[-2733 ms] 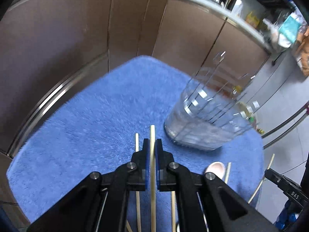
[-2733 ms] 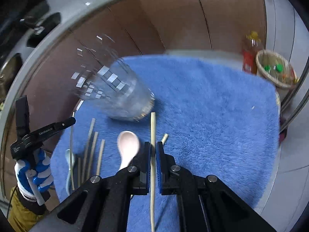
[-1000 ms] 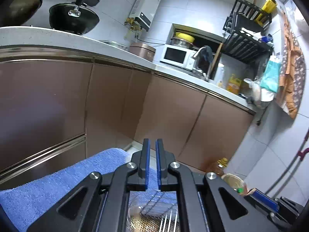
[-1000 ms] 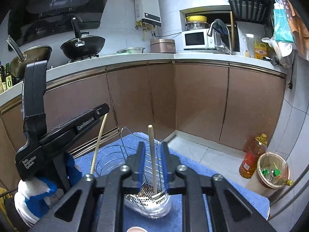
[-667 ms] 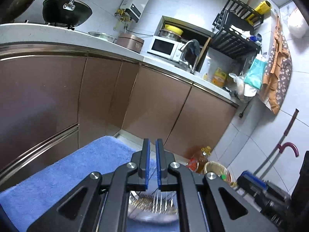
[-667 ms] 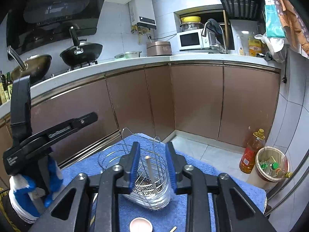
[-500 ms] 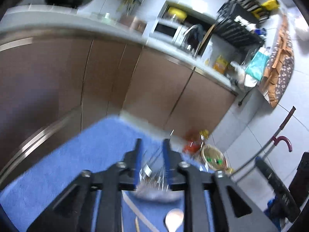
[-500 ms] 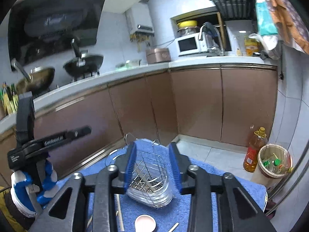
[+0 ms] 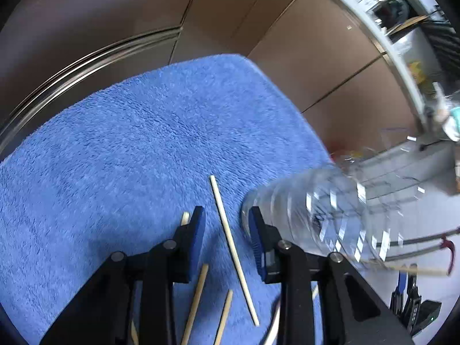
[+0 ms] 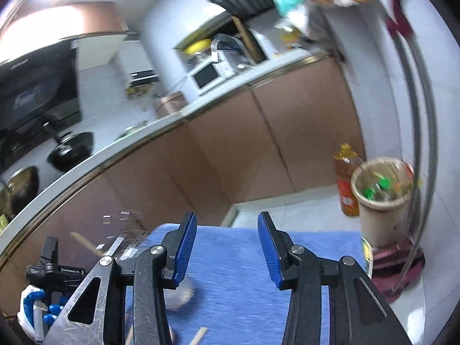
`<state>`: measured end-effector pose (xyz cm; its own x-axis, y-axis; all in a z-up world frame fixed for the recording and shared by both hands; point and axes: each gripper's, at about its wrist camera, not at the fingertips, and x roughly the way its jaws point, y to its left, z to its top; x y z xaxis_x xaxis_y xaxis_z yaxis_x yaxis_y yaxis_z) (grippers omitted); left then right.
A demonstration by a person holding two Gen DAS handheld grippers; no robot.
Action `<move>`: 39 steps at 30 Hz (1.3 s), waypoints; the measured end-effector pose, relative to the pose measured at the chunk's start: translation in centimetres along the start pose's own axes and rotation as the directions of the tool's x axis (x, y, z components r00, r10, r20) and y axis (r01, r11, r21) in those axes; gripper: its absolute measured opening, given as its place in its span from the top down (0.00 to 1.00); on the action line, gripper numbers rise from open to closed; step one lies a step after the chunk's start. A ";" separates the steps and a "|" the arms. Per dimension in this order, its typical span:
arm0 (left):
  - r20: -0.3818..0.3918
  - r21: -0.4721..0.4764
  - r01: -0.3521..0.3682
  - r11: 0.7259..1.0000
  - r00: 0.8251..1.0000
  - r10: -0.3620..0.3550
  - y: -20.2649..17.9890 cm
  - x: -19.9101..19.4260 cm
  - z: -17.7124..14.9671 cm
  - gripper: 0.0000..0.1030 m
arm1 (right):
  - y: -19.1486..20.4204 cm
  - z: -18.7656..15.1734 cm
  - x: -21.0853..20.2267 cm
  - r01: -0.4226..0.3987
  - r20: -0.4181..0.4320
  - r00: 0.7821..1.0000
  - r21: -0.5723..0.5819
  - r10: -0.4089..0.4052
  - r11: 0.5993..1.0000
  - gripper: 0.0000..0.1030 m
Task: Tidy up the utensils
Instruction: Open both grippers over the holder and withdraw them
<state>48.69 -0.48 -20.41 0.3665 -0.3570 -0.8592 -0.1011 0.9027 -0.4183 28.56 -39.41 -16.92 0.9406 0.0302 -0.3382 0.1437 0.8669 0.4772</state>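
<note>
In the left wrist view my left gripper (image 9: 225, 217) is open and low over the blue towel (image 9: 129, 143), its fingers on either side of a pale chopstick (image 9: 233, 247) lying there. Other chopsticks (image 9: 197, 302) lie below between the fingers. The wire utensil basket (image 9: 325, 215) stands just right of the right finger, blurred, with a chopstick (image 9: 422, 270) in it. In the right wrist view my right gripper (image 10: 227, 247) is open and empty above the towel (image 10: 238, 281). The basket (image 10: 123, 247) shows blurred at left, beside the left gripper (image 10: 49, 267).
Brown kitchen cabinets (image 9: 258, 28) run behind the towel. A waste bin (image 10: 379, 198) and an oil bottle (image 10: 346, 184) stand on the floor at right. A chopstick end (image 10: 199, 335) lies on the towel near the bottom edge.
Both grippers held chopsticks, lifted them over the basket and let them go. Now both are open; the left has tipped down over the towel around another chopstick, the right has swung rightwards.
</note>
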 end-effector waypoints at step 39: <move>0.030 0.076 -0.173 0.982 0.985 0.171 -2.3 5.3 -1.3 0.96 | -4.6 -0.1 -0.3 0.052 -0.044 0.998 0.158 -0.046 0.986 0.54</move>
<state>49.72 -4.79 -24.40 0.3711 -0.1901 -0.9089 -0.0921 0.9665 -0.2397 27.58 -43.34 -19.13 0.9186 0.0124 -0.3949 0.2393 0.7779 0.5810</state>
